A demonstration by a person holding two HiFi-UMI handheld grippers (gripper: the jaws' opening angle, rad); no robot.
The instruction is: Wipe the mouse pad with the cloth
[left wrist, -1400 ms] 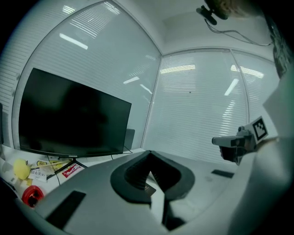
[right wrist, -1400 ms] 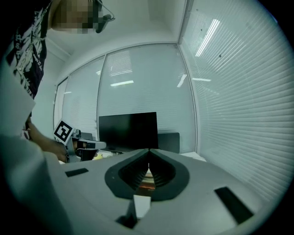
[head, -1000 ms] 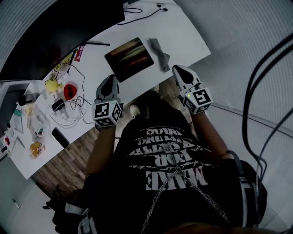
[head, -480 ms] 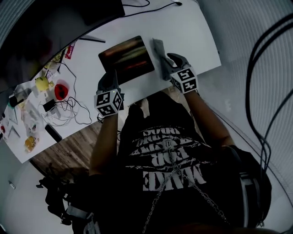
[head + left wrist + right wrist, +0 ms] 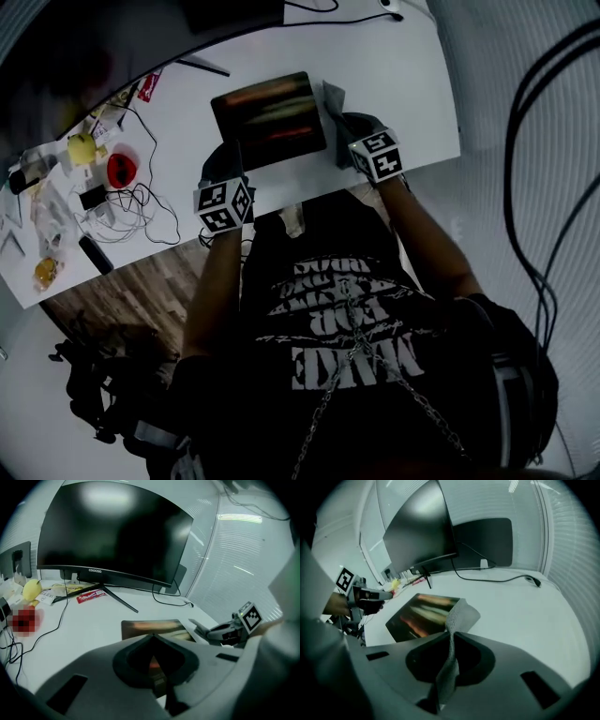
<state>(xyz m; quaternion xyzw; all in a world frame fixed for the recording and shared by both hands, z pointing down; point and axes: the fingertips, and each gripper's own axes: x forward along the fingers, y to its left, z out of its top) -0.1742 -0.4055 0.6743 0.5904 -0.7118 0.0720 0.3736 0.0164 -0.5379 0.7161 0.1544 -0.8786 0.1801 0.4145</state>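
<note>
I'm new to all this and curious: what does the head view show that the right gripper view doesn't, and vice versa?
Head view only: the person's black shirt and the wooden floor. Right gripper view only: the cloth pinched between the jaws of the right hand-held gripper, which have just been closing on it. Both: the mouse pad, the white desk and the left hand-held gripper.

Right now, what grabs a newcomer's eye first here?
The dark rectangular mouse pad with orange streaks at the white desk's middle, then the right gripper at its right edge, jaws just closing on the grey woven cloth. Behind looms a big curved black monitor.
</note>
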